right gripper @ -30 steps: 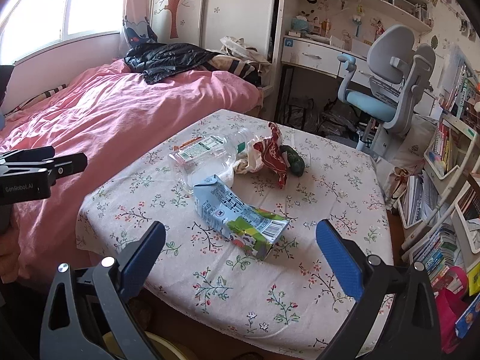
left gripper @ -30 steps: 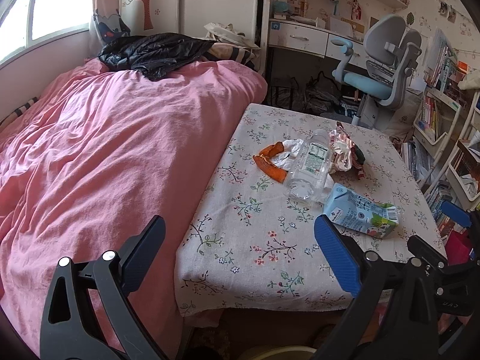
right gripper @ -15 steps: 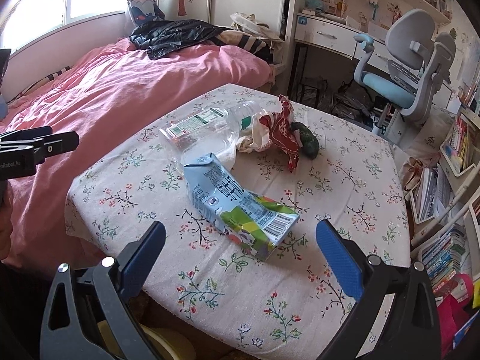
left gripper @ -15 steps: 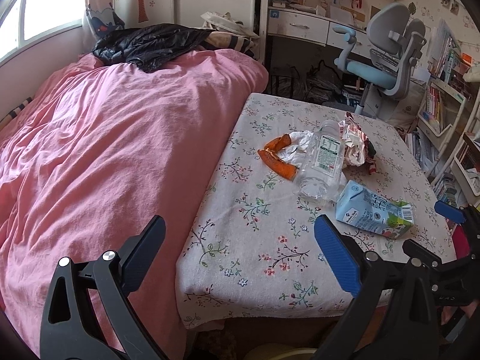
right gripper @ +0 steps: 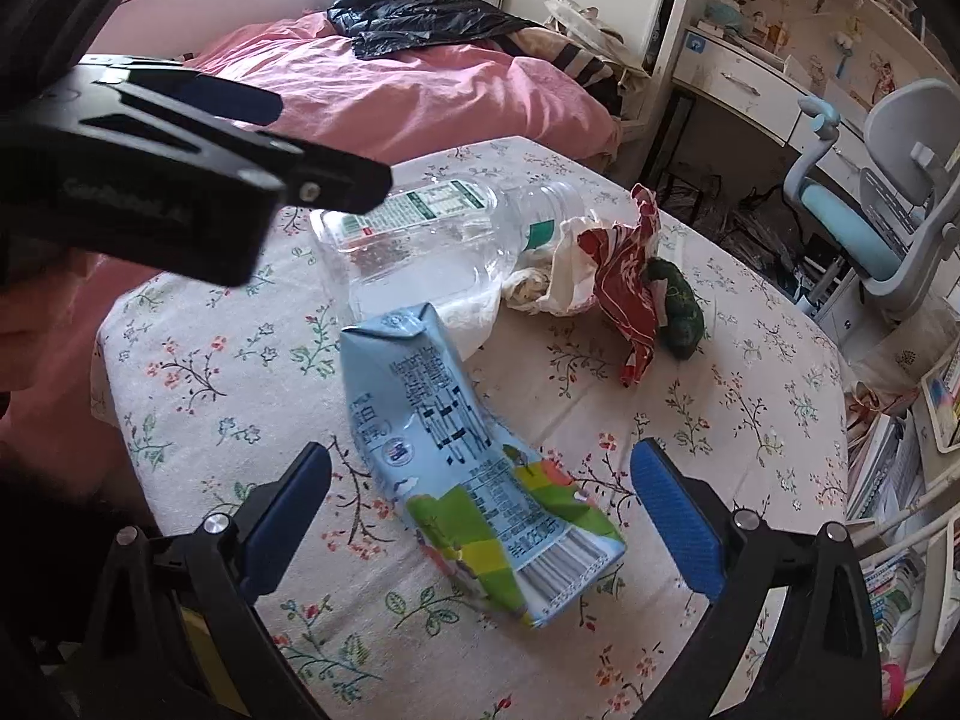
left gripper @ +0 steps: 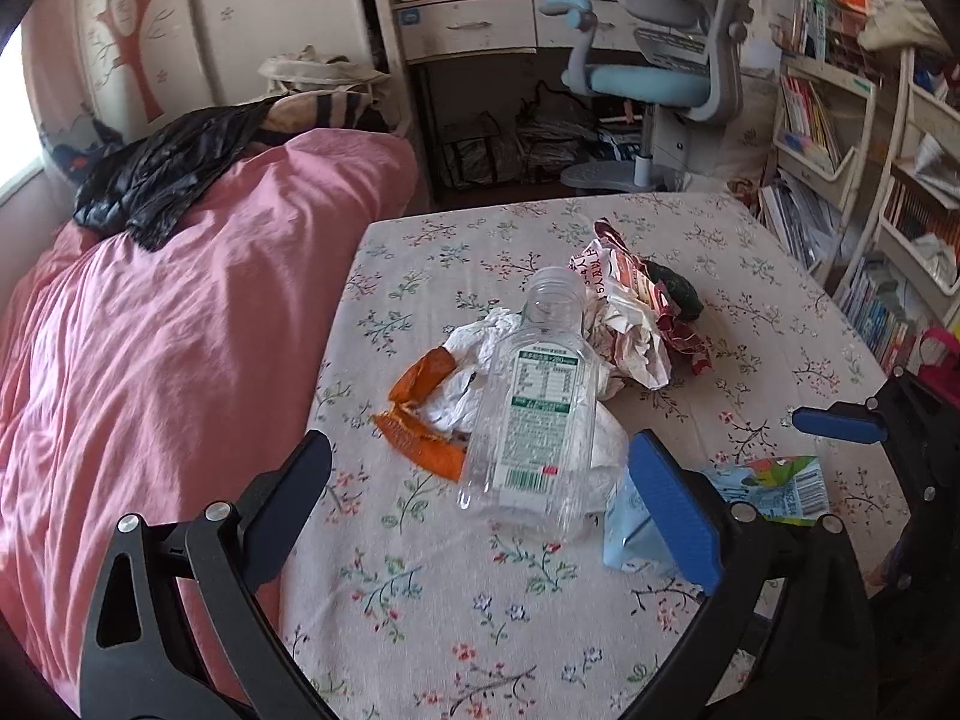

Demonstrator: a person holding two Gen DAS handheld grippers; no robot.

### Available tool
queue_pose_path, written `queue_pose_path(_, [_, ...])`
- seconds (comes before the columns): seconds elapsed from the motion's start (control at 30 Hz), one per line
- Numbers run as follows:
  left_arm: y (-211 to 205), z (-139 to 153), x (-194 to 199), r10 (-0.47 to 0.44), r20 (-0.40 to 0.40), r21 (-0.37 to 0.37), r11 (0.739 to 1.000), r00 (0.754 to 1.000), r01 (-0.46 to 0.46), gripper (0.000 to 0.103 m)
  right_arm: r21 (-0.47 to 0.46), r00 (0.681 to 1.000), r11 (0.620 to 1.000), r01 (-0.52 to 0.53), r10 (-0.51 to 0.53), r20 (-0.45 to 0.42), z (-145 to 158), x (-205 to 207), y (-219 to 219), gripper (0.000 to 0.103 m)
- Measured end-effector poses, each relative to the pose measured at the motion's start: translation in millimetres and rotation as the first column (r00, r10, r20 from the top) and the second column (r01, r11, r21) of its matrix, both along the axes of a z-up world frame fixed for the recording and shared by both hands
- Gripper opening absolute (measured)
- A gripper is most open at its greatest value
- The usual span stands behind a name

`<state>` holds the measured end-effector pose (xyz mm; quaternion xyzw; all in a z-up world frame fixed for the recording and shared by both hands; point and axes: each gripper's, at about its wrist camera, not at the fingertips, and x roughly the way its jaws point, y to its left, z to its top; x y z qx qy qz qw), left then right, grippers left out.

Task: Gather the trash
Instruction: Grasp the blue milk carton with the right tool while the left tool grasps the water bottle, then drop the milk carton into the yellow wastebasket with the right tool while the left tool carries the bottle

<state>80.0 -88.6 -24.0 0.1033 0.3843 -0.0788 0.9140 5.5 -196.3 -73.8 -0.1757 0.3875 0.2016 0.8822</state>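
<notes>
Right wrist view, right hand-held gripper (right gripper: 480, 498) wide open, empty, flattened milk carton (right gripper: 465, 459) lengthwise between jaws, gabled top pointing away

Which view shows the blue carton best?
Right wrist. The blue carton lies whole and unobstructed on the floral tablecloth, centred ahead of the open right gripper. In the left wrist view, the left gripper finger covers its middle, so only two end parts of the carton show.
</notes>
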Motion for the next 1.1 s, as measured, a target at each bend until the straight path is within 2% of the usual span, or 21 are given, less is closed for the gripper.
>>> queue_pose_path(0.07, [-12.0,-8.6,18.1,-0.006,-0.026,0.035,0.999,1.000,0.007,0.096,0.004,1.000,1.000,-0.015,0.015,-0.011,-2.6,9.4,-0.8,0.092])
queue_pose_path(0.17, [-20.4,-23.9,40.5,-0.017,-0.085,0.045,0.999,0.996,0.021,0.094,0.017,0.997,0.998,-0.064,0.065,-0.048,-7.1,15.8,3.0,0.085])
queue_pose_path(0.23, [-22.5,-34.5,51.7,-0.023,-0.119,0.042,0.999,0.993,0.028,0.086,0.004,0.991,0.994,-0.107,0.107,-0.081,-11.9,16.0,8.1,0.078])
queue_pose_path(0.37, [-17.2,-55.5,64.9,-0.056,-0.207,-0.055,0.997,0.977,0.045,0.055,-0.010,0.983,0.989,-0.147,0.145,-0.111,-16.4,11.0,9.5,0.069])
queue_pose_path(0.47, [-13.7,-52.6,65.2,-0.075,-0.198,-0.091,0.994,0.977,0.058,0.053,0.034,0.983,0.992,-0.125,0.129,-0.134,-13.2,12.4,1.0,0.060])
queue_pose_path(0.57, [-0.7,-39.3,60.7,-0.060,-0.170,-0.158,0.987,0.984,0.033,0.053,0.170,0.981,0.984,-0.051,0.081,-0.175,-6.5,21.0,-17.0,0.051])
queue_pose_path(0.7, [20.9,-14.0,44.4,-0.031,-0.106,-0.230,0.973,0.994,0.005,0.053,0.348,0.974,0.936,0.050,0.031,-0.224,0.2,22.9,-42.8,0.051])
queue_pose_path(0.9, [46.4,8.3,8.7,0.001,-0.046,-0.297,0.955,0.999,-0.015,0.053,0.557,0.968,0.819,0.139,0.008,-0.253,15.1,6.9,-69.7,0.051])
queue_pose_path(1.0, [58.0,9.9,-15.7,0.031,-0.044,-0.302,0.952,0.999,-0.042,0.053,0.609,0.970,0.781,0.138,0.018,-0.243,26.8,-2.7,-68.8,0.051])
queue_pose_path(1.1, [73.0,12.0,-40.7,0.061,-0.040,-0.294,0.953,0.997,-0.070,0.053,0.621,0.971,0.777,0.103,0.055,-0.231,37.6,-17.9,-59.0,0.051])
